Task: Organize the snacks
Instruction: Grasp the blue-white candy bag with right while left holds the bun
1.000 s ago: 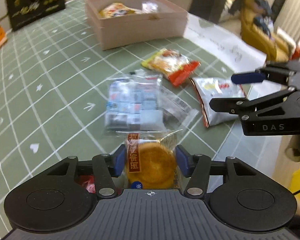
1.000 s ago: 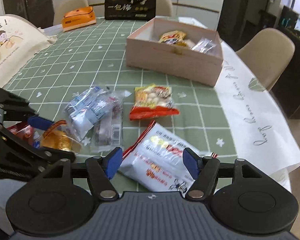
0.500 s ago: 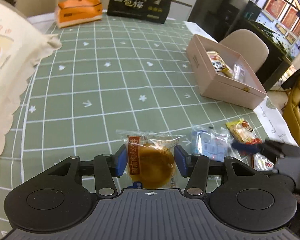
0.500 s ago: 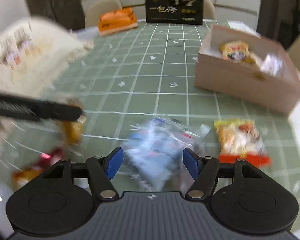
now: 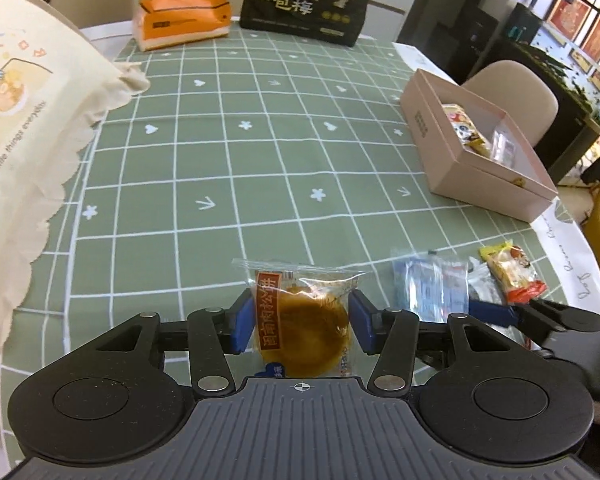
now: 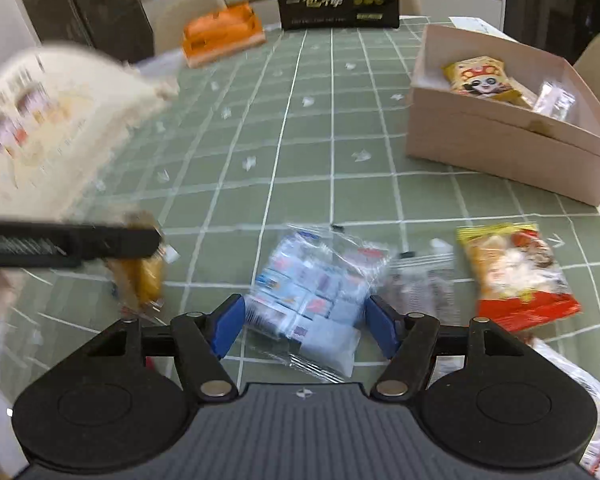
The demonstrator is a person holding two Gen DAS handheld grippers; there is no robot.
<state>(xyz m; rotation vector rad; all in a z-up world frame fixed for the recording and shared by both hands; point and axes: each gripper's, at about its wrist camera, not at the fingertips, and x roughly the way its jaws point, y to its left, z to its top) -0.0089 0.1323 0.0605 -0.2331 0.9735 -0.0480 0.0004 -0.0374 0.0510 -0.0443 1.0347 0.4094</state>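
A green tablecloth (image 5: 260, 168) with a white grid and small printed marks covers a dining table, with pale chairs and dark cabinets behind it. The left gripper (image 5: 300, 322) grasps a round golden cake in a clear wrapper (image 5: 306, 320), its blue pads pressed against the packet's two sides and lifting it above the cloth. The right gripper (image 6: 304, 326) hangs low over a clear bag of small blue and white sachets (image 6: 316, 292); its jaws have just been opening and now stand apart on either side of the bag without pressing it. Just right of that bag lies a flat clear packet (image 6: 420, 284), and further right a yellow and red snack bag (image 6: 516, 272). Well beyond them, toward the table's right edge, sits an open pink box (image 6: 496, 148) that holds a yellow panda-print packet (image 6: 480, 76) and a small clear packet (image 6: 554, 98). A cream printed cloth (image 5: 24, 128) lies at the left, and at the far end stand an orange tissue pack (image 5: 184, 18) and a black bag with gold lettering (image 5: 308, 0).
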